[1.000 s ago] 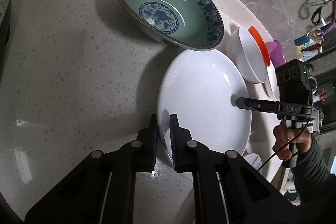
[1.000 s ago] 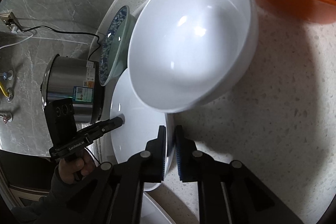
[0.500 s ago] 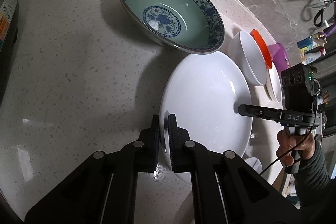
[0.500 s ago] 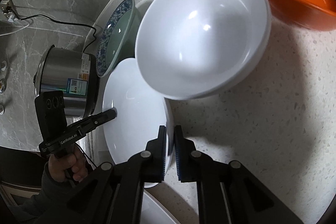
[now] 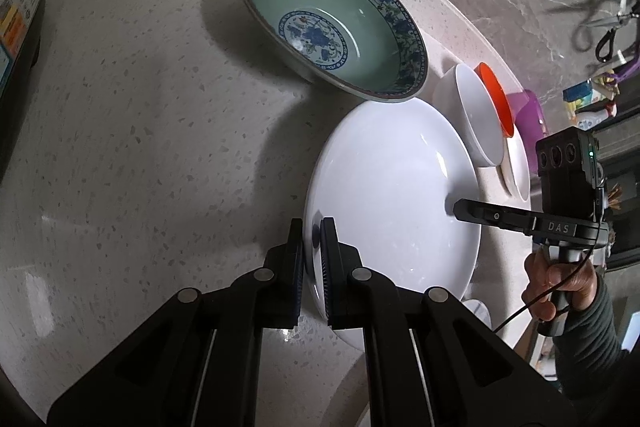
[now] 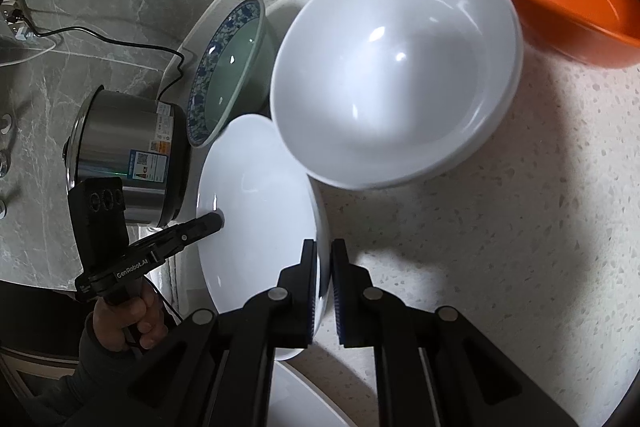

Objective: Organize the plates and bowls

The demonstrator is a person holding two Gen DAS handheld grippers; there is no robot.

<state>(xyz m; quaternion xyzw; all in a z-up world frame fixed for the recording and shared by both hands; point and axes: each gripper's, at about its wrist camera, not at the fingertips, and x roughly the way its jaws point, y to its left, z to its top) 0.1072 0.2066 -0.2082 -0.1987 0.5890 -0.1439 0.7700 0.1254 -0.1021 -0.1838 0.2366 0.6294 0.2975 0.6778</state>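
Both claws clamped on white plate (image 5: 392, 187) rim: left gripper (image 5: 311, 259), right gripper (image 6: 325, 287) opposite. Plate sits on countertop (image 5: 140, 127). Only right view shows rice cooker (image 6: 128, 155).

I read "DAS" on the right gripper (image 5: 460, 209) at three o'clock of my left camera, and "GenRobot.AI" on the left gripper (image 6: 218, 221) at eight o'clock.
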